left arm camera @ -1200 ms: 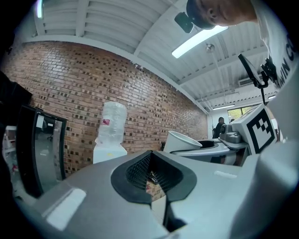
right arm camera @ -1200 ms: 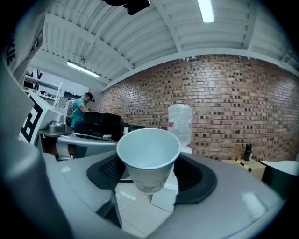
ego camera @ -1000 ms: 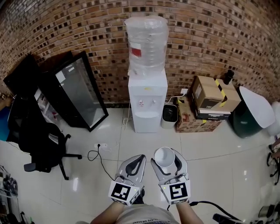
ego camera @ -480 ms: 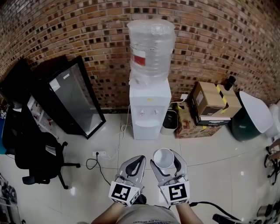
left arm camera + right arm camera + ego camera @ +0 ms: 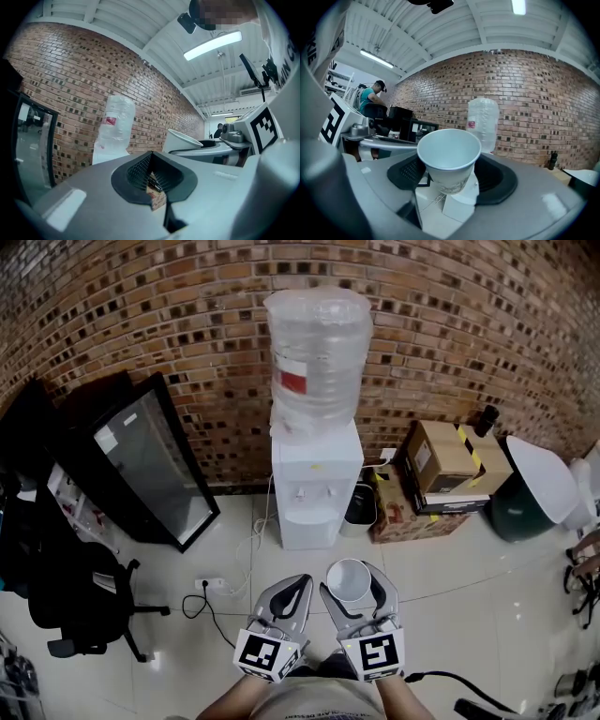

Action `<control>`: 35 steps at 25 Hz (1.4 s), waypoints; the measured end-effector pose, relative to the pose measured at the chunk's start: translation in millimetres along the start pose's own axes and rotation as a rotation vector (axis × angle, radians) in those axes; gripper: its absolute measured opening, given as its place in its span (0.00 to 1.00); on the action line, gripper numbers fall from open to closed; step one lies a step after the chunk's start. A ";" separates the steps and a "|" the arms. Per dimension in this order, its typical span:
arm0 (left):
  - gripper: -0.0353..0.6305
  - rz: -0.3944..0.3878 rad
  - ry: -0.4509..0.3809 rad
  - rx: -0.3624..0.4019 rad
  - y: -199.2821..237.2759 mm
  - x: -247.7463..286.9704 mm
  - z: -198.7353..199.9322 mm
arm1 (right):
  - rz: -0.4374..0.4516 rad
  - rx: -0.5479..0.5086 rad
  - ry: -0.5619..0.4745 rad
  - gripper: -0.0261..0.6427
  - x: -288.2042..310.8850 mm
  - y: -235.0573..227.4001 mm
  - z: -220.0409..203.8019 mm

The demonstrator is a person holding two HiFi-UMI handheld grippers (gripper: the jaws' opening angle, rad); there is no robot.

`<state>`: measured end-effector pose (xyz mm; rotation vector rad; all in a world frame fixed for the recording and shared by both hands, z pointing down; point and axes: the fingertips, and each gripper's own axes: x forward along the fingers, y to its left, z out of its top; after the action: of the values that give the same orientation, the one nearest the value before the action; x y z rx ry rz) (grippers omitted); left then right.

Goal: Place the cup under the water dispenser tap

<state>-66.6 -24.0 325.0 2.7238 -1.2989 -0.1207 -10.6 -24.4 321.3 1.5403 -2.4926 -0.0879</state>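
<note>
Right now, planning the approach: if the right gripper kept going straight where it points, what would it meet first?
Probably the water dispenser: the right gripper, shut on the cup, points across open floor at its white body, though depth is unclear.

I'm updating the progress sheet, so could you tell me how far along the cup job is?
Done: the cup is held upright in the right gripper. In hand: the carry, with the water dispenser across the floor ahead. Left: setting it beneath a tap.
</note>
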 end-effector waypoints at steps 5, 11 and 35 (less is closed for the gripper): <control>0.04 -0.005 0.001 0.011 8.0 12.5 -0.5 | -0.005 0.016 -0.009 0.53 14.7 -9.5 -1.5; 0.04 0.003 0.002 0.018 20.4 31.8 -0.4 | 0.001 0.018 -0.020 0.53 35.0 -22.6 -0.5; 0.04 0.025 0.040 0.020 82.5 166.6 -60.3 | 0.058 0.036 0.045 0.53 167.5 -110.1 -76.3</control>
<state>-17.8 -200.5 393.2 2.7106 -1.3297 -0.0517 29.6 -218.7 402.7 1.4653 -2.5145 0.0005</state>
